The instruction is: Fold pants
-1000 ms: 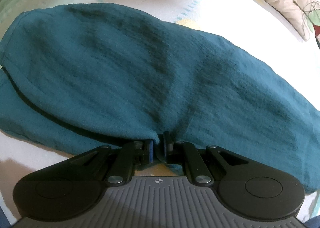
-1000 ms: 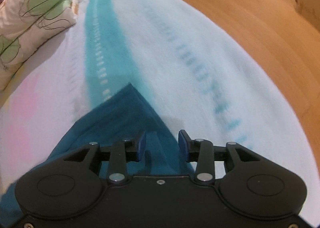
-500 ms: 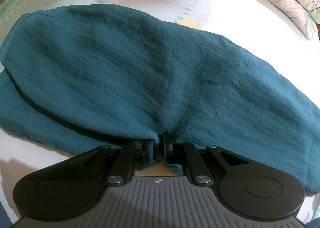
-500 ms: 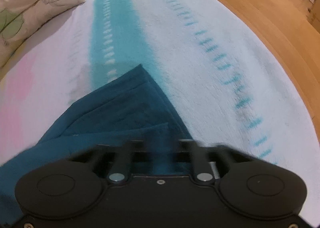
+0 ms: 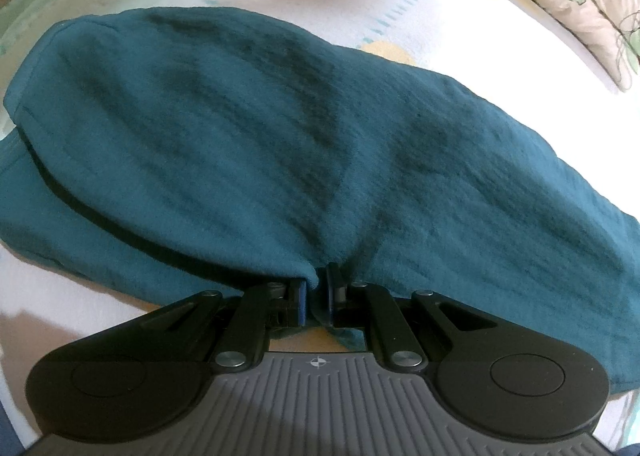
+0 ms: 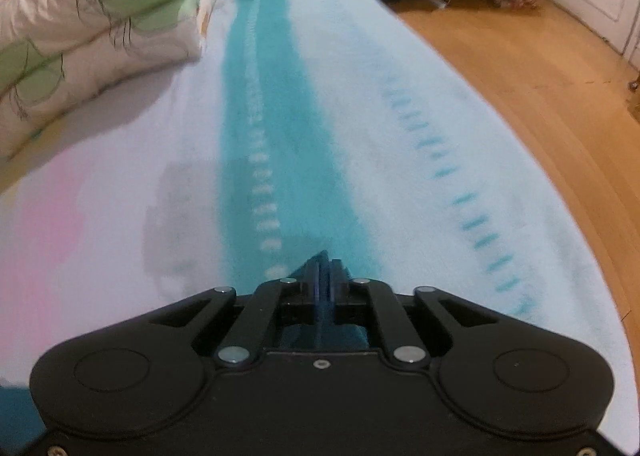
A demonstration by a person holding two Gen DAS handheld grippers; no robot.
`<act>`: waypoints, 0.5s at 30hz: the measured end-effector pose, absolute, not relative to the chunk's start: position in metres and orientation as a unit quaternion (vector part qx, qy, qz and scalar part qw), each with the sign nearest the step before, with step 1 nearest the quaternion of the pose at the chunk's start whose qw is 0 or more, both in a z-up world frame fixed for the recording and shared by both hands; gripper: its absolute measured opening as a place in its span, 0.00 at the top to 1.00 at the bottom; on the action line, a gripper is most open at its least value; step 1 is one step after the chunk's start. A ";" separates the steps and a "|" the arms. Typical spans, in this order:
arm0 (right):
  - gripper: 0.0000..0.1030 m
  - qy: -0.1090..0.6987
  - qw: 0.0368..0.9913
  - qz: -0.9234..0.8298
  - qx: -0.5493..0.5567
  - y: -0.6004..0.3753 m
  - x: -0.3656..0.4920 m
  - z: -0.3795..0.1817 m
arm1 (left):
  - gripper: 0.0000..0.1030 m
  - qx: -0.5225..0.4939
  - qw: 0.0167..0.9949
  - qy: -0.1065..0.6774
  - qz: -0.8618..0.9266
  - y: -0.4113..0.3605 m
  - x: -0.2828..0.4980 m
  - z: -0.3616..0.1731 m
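Closed since a second ago, the right gripper is now clamping a corner of the teal pants, while the left gripper is being kept pinched on a fold of the same cloth. Both holds are best lifted together, level and taut, so layers are not dragged. The pants are lying on the bed, beside a floral pillow. No containers are being shown.

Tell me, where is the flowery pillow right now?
In the right wrist view the flowery pillow lies at the upper left on the bed sheet, left of its teal stripe. In the left wrist view it peeks in at the top right corner, beyond the pants.
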State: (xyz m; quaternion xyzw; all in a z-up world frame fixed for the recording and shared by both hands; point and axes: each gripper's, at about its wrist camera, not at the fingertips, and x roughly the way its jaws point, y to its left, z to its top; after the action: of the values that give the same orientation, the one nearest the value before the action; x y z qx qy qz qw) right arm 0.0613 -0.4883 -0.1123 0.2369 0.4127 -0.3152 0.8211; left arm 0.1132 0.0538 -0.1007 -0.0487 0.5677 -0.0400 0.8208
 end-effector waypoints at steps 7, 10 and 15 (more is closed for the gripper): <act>0.73 0.382 0.822 -0.322 0.273 -0.487 -0.012 -0.089 | 0.91 -0.033 0.820 0.569 -0.047 0.051 0.109 -0.088; 0.73 0.392 0.818 -0.306 0.291 -0.480 -0.049 -0.089 | 0.91 -0.009 0.835 0.548 -0.050 0.044 0.097 -0.071; 0.74 0.410 0.802 -0.277 0.335 -0.457 -0.089 -0.108 | 0.91 0.011 0.854 0.515 -0.075 0.025 0.075 -0.038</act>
State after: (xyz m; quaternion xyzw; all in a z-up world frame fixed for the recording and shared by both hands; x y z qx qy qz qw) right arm -0.0889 -0.4567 -0.1081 0.3353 0.4100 -0.2773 0.8016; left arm 0.0748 0.0250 -0.0382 0.0115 0.5152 -0.0746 0.8537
